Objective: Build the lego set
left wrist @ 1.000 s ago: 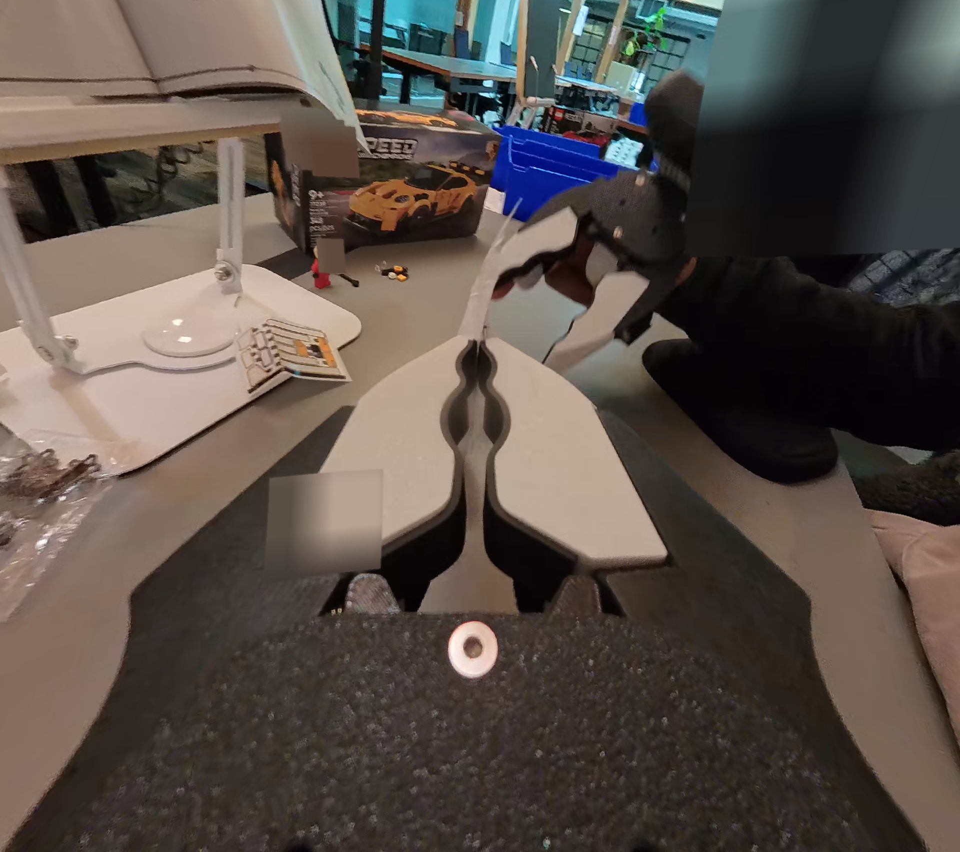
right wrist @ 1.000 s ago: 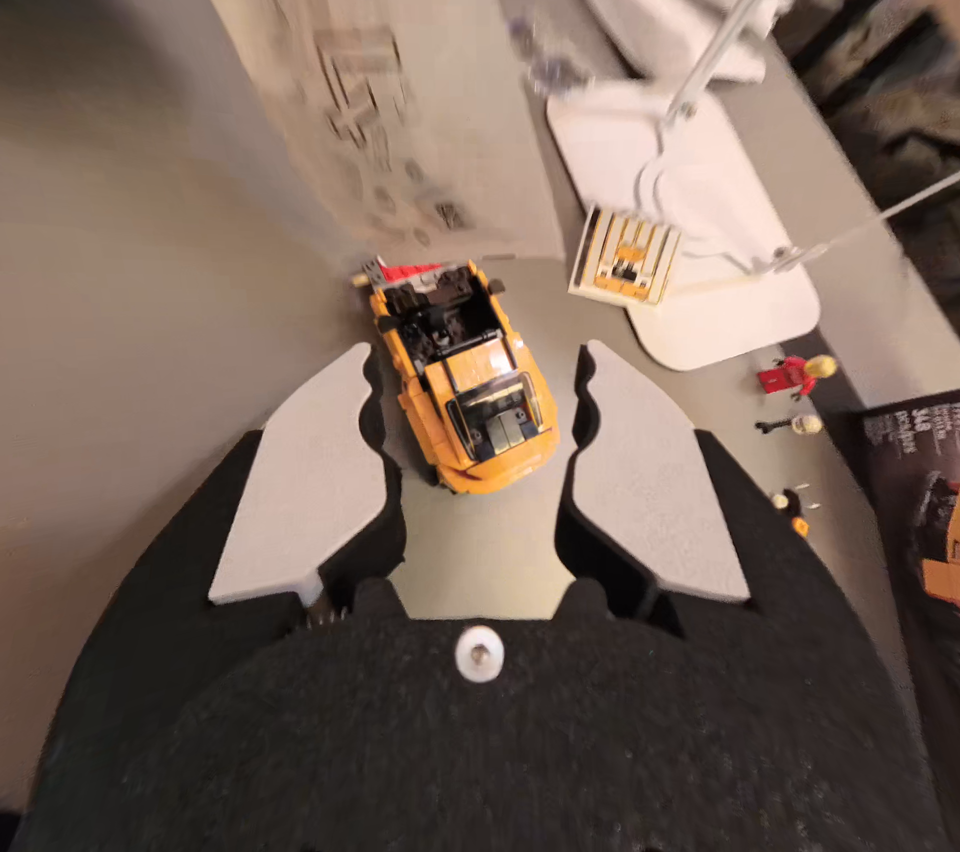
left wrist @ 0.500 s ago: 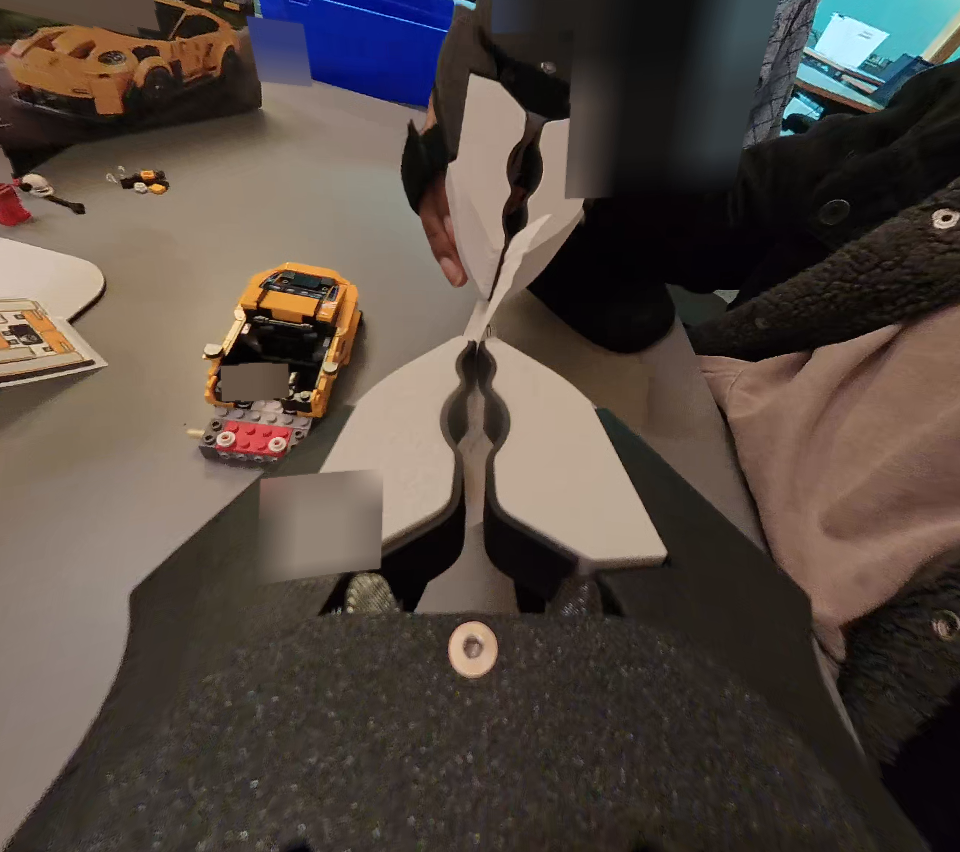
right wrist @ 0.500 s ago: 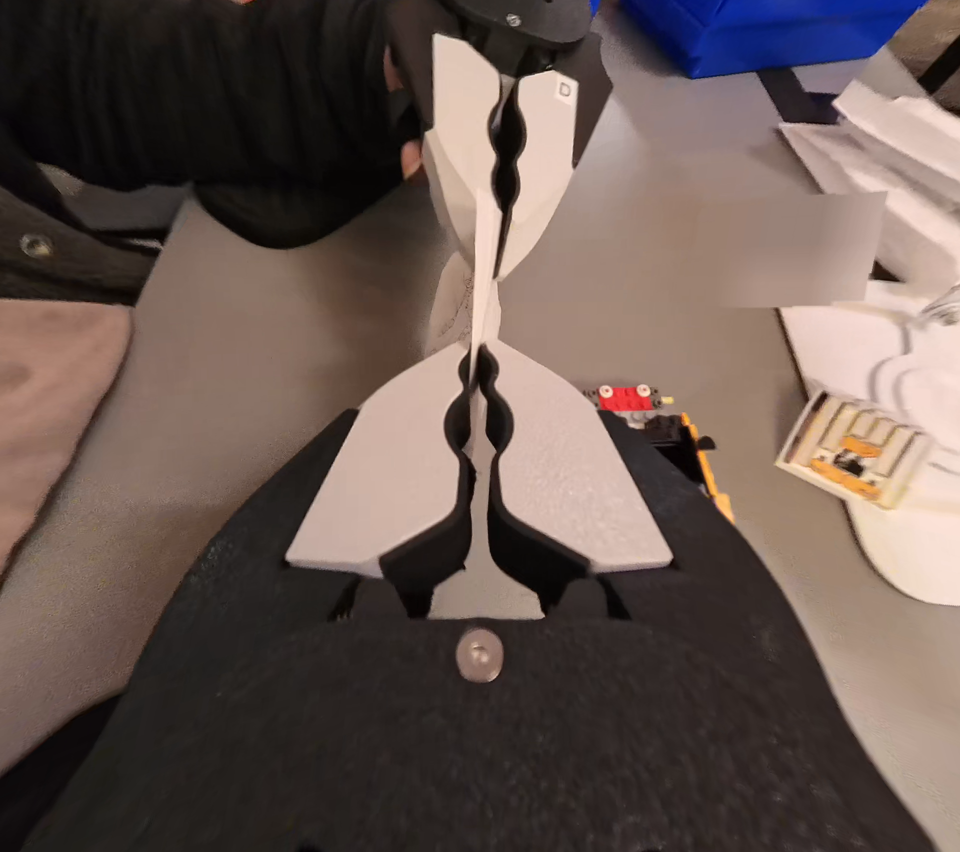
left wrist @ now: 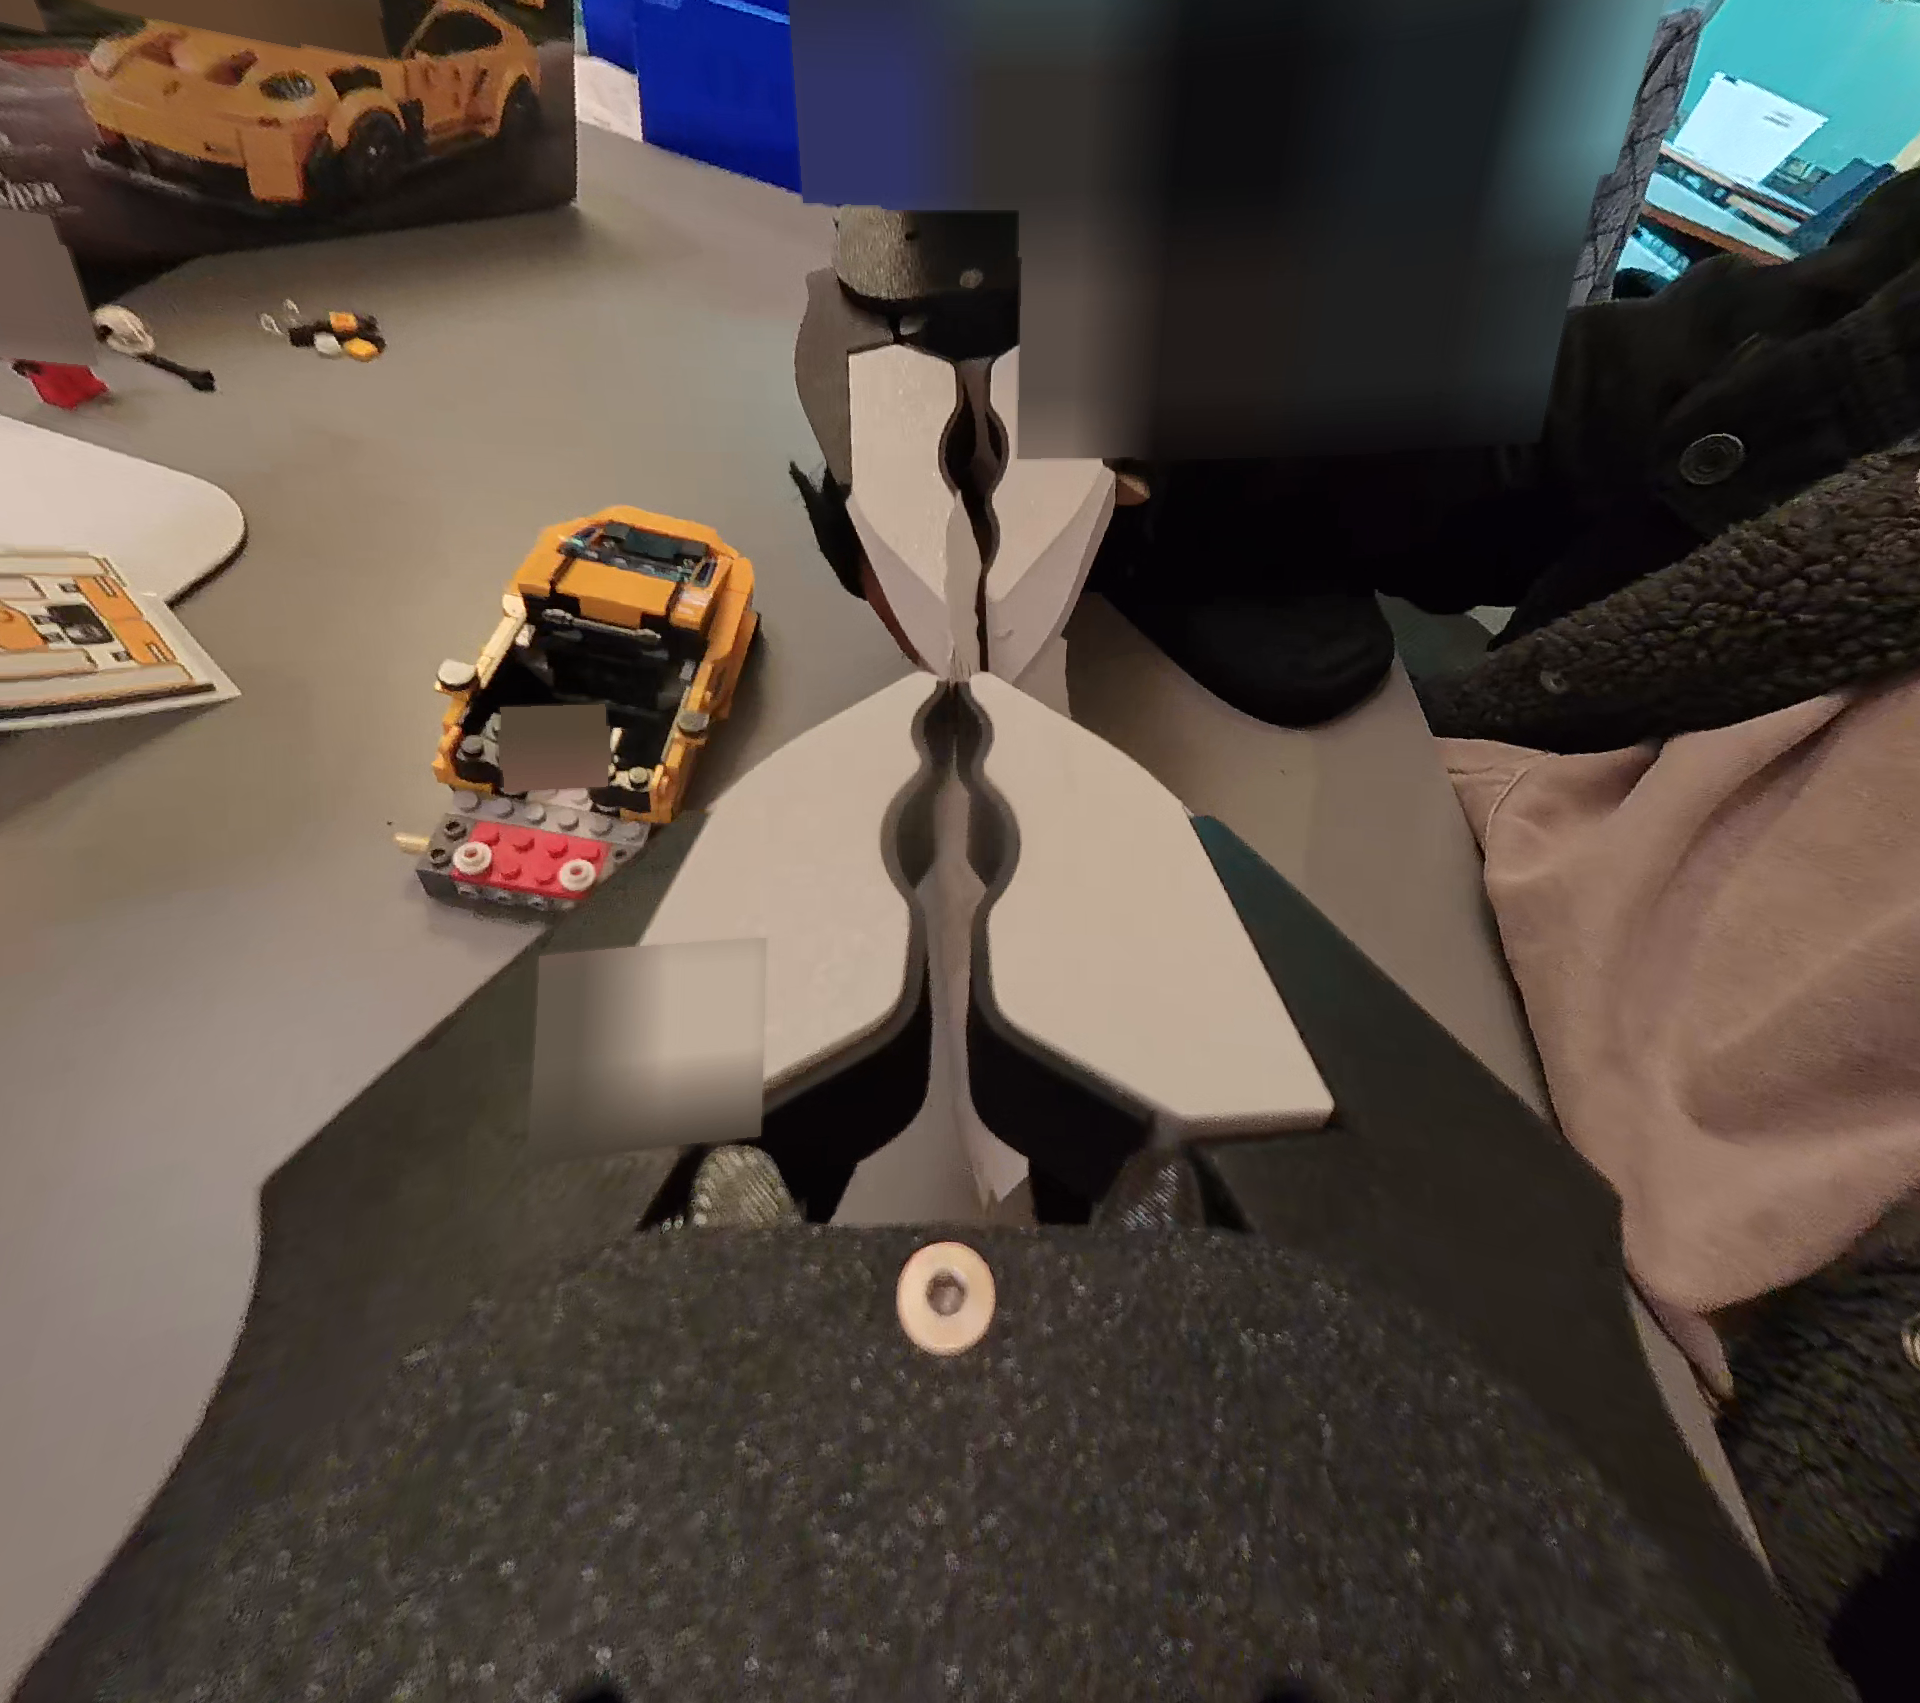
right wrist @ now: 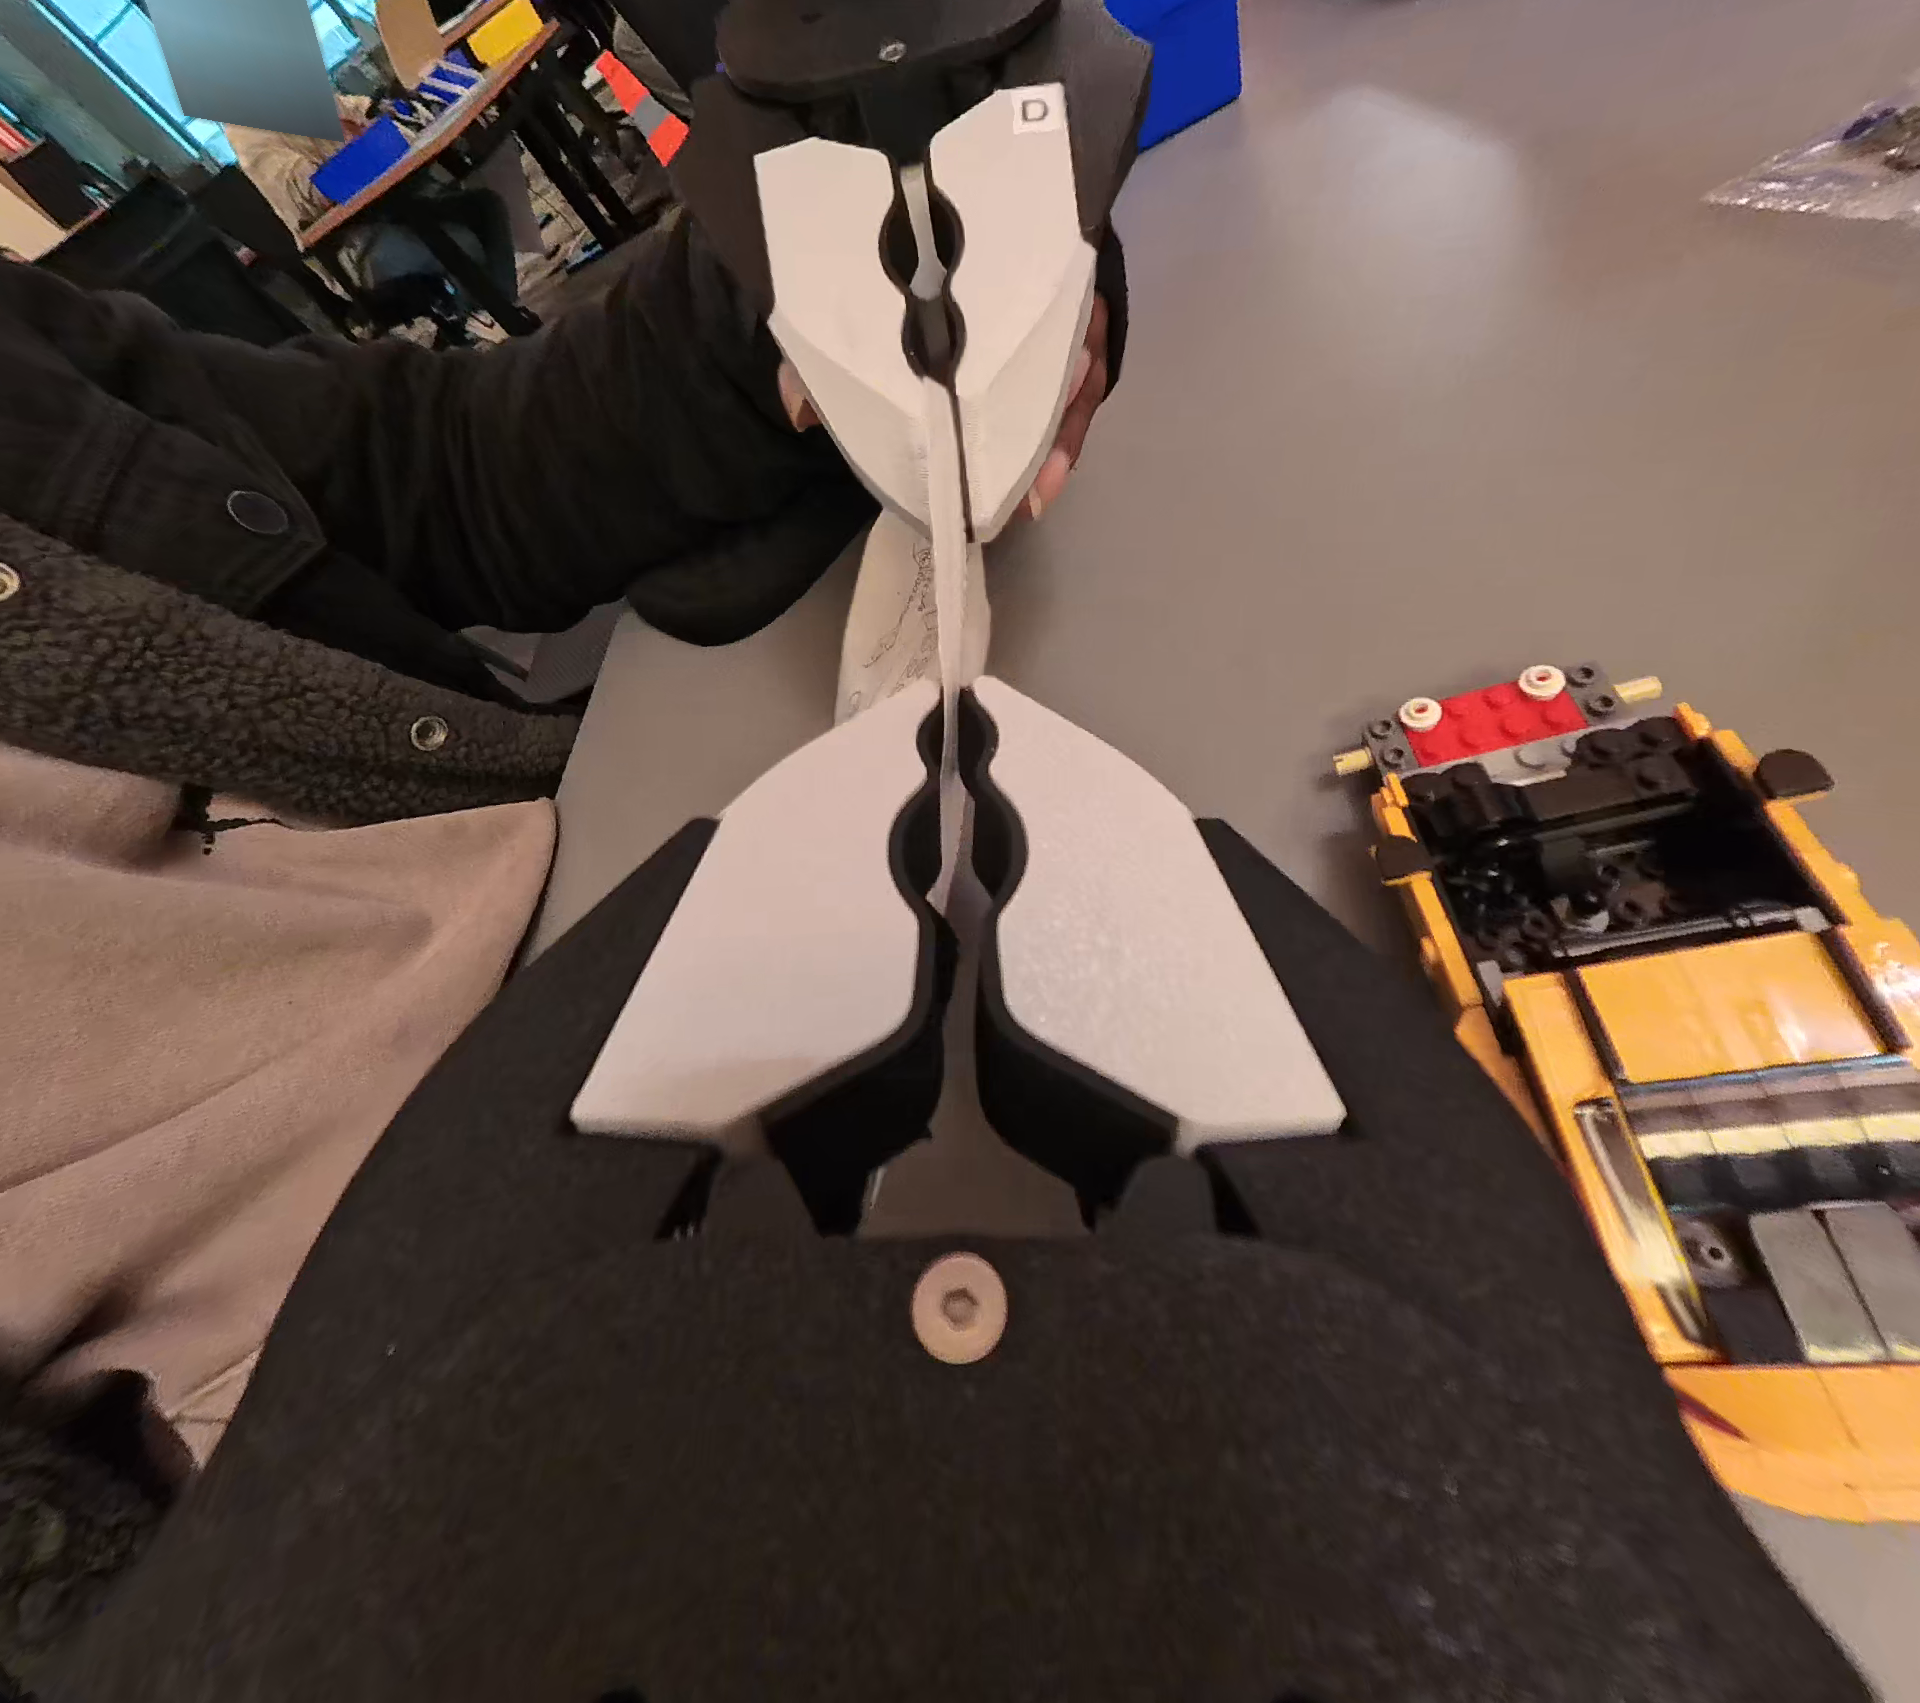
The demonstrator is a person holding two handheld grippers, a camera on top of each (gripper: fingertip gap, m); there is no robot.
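Right, you're clamping left gripper (left wrist: 961, 697) and right gripper (right wrist: 958, 703) onto same white paper sheet (right wrist: 951, 604), jaws of both pinched nearly together on its edge. You're facing them tip to tip, likely stretching paper bag taut for tearing open. Part-built orange lego car (left wrist: 603, 687) is sitting on grey table (left wrist: 312, 978) just beside, roof off, awaiting parts. Farther back, loose pieces (left wrist: 332, 332) and set box (left wrist: 301, 74) are waiting.

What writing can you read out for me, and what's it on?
I won't quote writing; it sits on:
Car box: printed lettering, part masked.
White sticker on left gripper: one mark.
Sticker sheet: too small.
Pinched paper sheet: faint print.
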